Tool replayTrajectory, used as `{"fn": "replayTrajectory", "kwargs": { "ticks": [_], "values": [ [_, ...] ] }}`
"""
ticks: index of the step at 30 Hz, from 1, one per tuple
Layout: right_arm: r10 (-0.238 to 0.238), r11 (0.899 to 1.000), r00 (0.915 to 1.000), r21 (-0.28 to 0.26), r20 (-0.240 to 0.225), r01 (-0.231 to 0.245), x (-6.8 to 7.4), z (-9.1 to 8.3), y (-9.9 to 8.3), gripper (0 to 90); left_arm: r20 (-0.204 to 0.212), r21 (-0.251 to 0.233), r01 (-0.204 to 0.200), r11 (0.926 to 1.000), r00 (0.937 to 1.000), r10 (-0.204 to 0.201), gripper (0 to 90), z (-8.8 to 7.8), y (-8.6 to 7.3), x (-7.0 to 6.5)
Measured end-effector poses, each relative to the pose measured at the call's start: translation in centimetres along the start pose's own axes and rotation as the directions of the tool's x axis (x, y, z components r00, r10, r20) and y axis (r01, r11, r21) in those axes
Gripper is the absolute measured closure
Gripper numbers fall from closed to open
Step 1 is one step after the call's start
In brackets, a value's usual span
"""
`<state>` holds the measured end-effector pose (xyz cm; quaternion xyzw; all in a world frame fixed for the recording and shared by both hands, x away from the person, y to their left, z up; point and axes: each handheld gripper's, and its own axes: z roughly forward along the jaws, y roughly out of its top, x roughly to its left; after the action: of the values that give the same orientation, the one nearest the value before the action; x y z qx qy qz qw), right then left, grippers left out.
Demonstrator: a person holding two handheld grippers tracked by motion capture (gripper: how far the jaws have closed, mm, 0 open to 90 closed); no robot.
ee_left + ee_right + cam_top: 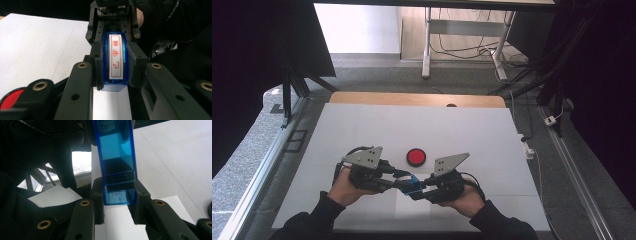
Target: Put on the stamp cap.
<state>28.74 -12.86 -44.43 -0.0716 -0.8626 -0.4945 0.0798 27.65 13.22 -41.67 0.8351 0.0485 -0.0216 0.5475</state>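
Both grippers clamp the blue stamp [411,184]: left gripper [115,67] on one end, right gripper [120,197] on the other. It hangs over the paper [412,205], just near of the red pad [416,156]. Probably mid-opening; inking and stamping remain.

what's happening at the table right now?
A person holds one small blue transparent stamp between both grippers, just above the white table. The left gripper is clamped on one end, the right gripper on the other. Its white face with red characters shows in the left gripper view. A red round pad lies just beyond.
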Motion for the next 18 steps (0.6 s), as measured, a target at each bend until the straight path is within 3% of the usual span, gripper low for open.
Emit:
{"fn": "replayTrajectory", "kwargs": {
  "ticks": [7, 18],
  "values": [
    [-0.023, 1.0, 0.9997, 0.001, -0.011, 0.023, 0.13, 0.07, 0.12, 68.6, 0.028, 0.003, 0.0, 1.0, 0.9996, 0.0, 70.3, 0.22, -0.23, 0.17],
    [-0.061, 0.998, 0.9979, -0.024, -0.024, 0.06, 0.43, -0.27, 0.38, 68.9, 0.077, -0.055, 0.043, 0.9976, 0.9963, -0.038, 70.4, 0.1, -0.6, 0.49]
  ]
}}
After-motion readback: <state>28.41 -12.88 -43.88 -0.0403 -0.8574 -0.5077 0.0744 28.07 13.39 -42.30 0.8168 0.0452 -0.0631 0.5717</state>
